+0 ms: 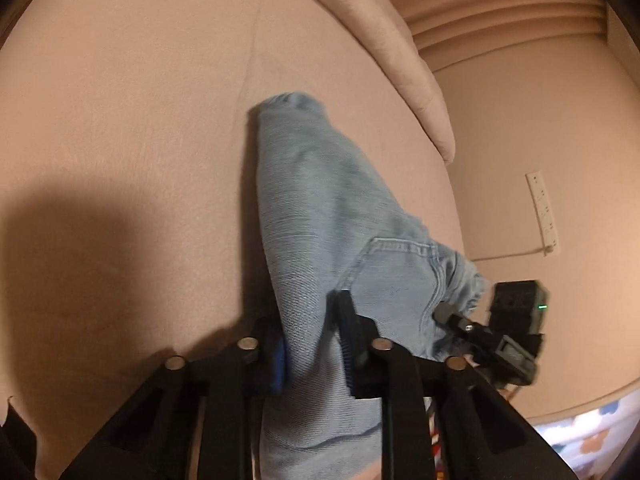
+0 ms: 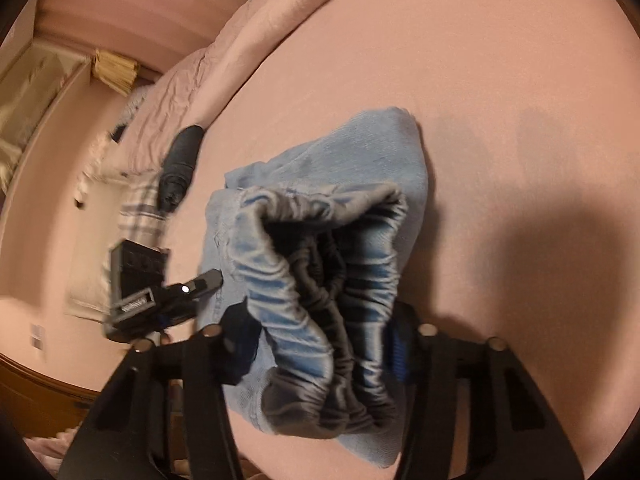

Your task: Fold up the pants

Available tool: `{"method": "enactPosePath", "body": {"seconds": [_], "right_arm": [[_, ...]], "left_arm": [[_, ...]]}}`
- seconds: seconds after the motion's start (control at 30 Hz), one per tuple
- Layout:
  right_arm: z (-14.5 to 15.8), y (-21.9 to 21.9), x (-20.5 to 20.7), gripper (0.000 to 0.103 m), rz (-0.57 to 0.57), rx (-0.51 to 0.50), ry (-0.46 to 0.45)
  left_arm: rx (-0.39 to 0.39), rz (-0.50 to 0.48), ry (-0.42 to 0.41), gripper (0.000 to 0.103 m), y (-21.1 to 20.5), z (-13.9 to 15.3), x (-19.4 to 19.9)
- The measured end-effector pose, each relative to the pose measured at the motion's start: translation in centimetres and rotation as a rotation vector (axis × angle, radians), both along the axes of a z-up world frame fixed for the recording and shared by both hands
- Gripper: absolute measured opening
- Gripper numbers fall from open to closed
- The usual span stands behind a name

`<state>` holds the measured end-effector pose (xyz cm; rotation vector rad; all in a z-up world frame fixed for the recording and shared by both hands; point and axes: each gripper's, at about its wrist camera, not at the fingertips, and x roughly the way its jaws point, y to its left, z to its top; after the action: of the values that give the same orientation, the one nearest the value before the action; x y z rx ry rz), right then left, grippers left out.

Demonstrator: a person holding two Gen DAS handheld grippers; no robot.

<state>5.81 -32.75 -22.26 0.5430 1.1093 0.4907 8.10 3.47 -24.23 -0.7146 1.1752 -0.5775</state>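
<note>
The left claw [image 1: 310, 344] pinches a bunched fold of the light blue pants [image 1: 320, 208], its two fingers pressed into the denim on either side. The right claw [image 2: 320, 332] straddles the gathered elastic waistband [image 2: 320, 248]; its blue-padded fingers sit against the bunched fabric on both sides, closed in on the thick bundle and seemingly gripping it. In each wrist view the other claw shows at the edge of the garment, so the two hold the same end, close together. The pants lie partly folded on the pink bed [image 1: 140, 100], one leg running away from the left claw toward its hem, the rest in a loose heap. A pink blanket [image 1: 384, 32] lies bunched at the bed's far side, and a dark rolled garment [image 2: 180, 164] sits well apart near the edge. The step in hand looks like taking hold of the waistband end for the next fold; that move probably calls for lifting both claws together and carrying the end over toward the hem, keeping the layers even.
</note>
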Motion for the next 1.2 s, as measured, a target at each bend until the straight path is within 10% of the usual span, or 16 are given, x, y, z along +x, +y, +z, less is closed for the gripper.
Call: {"method": "enactPosePath", "body": {"seconds": [0.37, 1.2], "right_arm": [[7.8, 5.7, 1.5, 0.042, 0.098, -0.068, -0.236], [4.3, 16.3, 19.9, 0.044, 0.192, -0.047, -0.243]], "left_arm": [[0.190, 0.036, -0.248, 0.014, 1.9, 7.3, 1.3], [0.345, 0.138, -0.222, 0.014, 10.6, 4.3, 15.5]]}}
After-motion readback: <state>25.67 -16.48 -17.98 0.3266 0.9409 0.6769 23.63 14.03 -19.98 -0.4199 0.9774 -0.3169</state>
